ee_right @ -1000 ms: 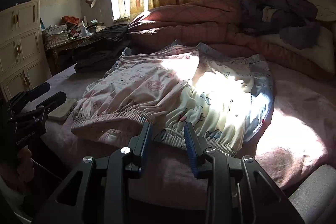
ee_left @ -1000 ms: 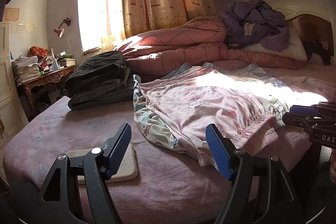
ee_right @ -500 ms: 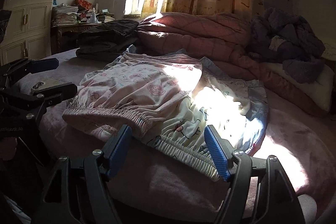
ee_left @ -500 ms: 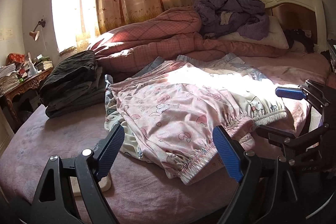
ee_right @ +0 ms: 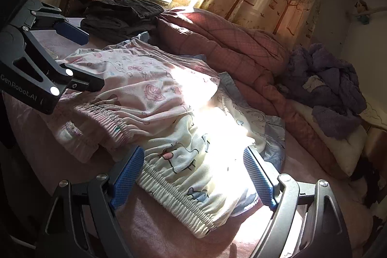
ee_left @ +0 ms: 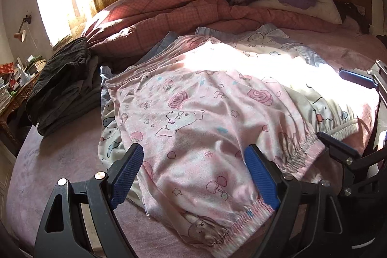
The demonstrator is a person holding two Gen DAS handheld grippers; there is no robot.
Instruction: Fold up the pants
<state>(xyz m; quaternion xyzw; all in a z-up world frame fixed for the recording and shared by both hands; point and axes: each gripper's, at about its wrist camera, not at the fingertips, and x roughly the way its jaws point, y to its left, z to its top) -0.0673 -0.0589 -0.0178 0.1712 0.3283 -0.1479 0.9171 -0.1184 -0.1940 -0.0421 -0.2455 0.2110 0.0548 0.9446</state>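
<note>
On the bed (ee_left: 60,161) the pink pants (ee_left: 193,117) lie atop cream ones (ee_right: 193,161), with the left gripper (ee_left: 193,175) spread wide around the pink waistband and the right gripper (ee_right: 193,175), jaws opening, straddling the cream waistband, neither gripping.

The left gripper (ee_left: 193,175) stands wide open over the near waistband of the pink printed pants (ee_left: 198,122), its blue pads either side of the cloth, not pressing. The pants lie on a pink bed (ee_left: 67,161), over a cream printed garment (ee_left: 333,113). Far left sit folded dark clothes (ee_left: 63,79); the right gripper (ee_left: 348,110) shows at right, open.
</note>
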